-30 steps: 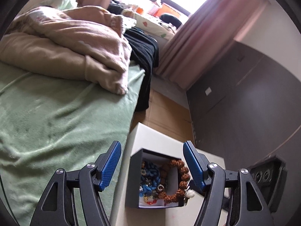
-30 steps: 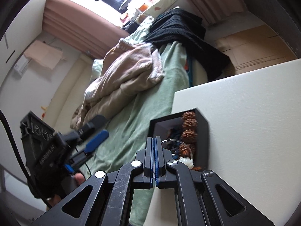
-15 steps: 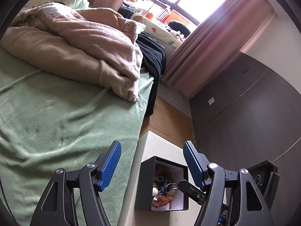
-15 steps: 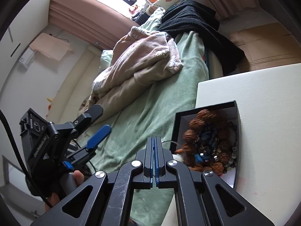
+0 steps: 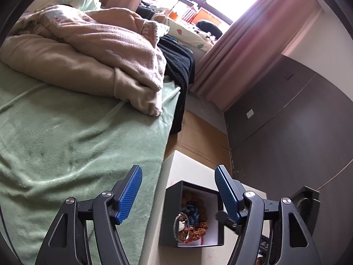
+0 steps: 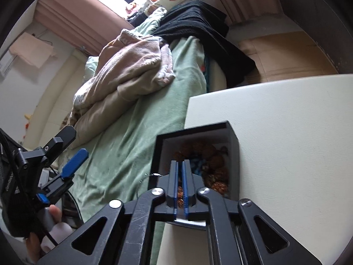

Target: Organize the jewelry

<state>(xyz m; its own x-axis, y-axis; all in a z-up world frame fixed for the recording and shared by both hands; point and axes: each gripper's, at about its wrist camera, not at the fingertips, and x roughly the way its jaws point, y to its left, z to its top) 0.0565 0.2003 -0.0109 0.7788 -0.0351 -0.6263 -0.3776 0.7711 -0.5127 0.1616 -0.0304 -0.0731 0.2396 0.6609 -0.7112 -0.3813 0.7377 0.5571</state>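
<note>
A black box [image 5: 169, 216] with a white inside stands on the white table [image 5: 189, 167] beside the bed. It holds a brown bead bracelet [image 5: 198, 231], a blue bracelet [image 5: 194, 209] and a silver ring with a white charm [image 5: 181, 224]. My left gripper [image 5: 177, 170] hangs open above the box's near side, empty. My right gripper [image 6: 179, 162] points down into the box [image 6: 233, 137], just above the brown beads [image 6: 216, 161]. Its jaws are opening by a narrow gap, and nothing sits between the pads. The left gripper [image 6: 76, 142] shows at the left, held by a hand.
A bed with a green blanket [image 5: 77, 137] runs along the table's left edge, with a beige quilt [image 5: 99, 50] and a black garment [image 5: 178, 66] on it. A dark cabinet [image 5: 286, 121] stands to the right, over a strip of wooden floor [image 5: 198, 132].
The right gripper carried the ring with the white charm from the box's edge into the box, and its shut jaws have parted slightly. The left gripper stays open.
</note>
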